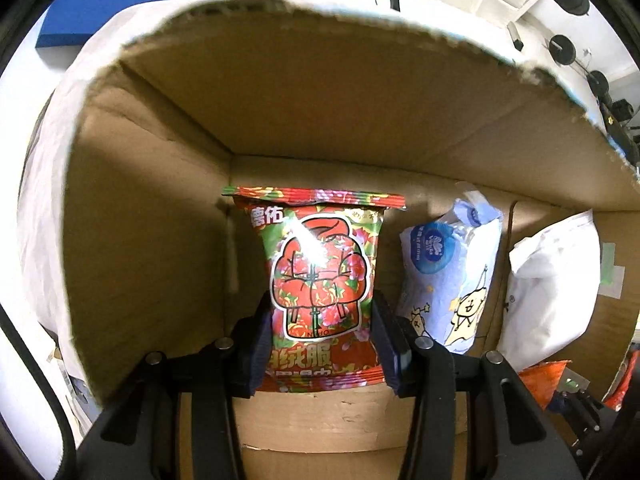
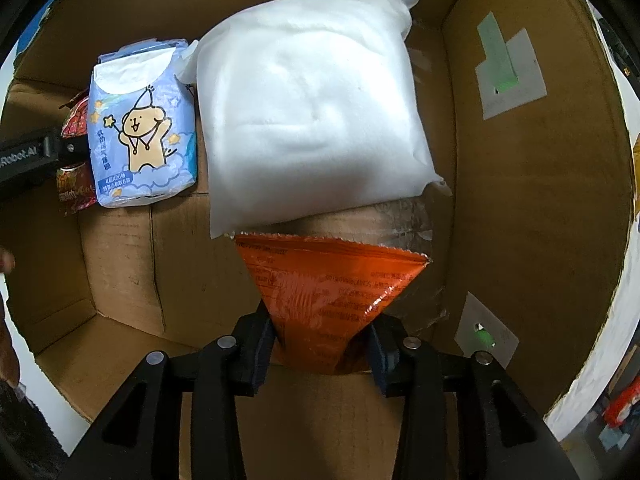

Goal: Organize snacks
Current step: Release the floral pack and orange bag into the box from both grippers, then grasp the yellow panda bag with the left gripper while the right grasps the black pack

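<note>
A red floral snack bag stands on the floor of a cardboard box, near its back left corner. My left gripper is shut on the red floral bag's lower half. In the right wrist view my right gripper is shut on an orange snack bag, squeezing its lower end just above the box floor. The red floral bag and the left gripper's body show at the left edge there. The orange bag's corner peeks in at the lower right of the left wrist view.
A light blue tissue pack with a cartoon dog and a large white pouch lie against the box's far wall, also seen as the blue pack and white pouch. Taped labels mark the right wall.
</note>
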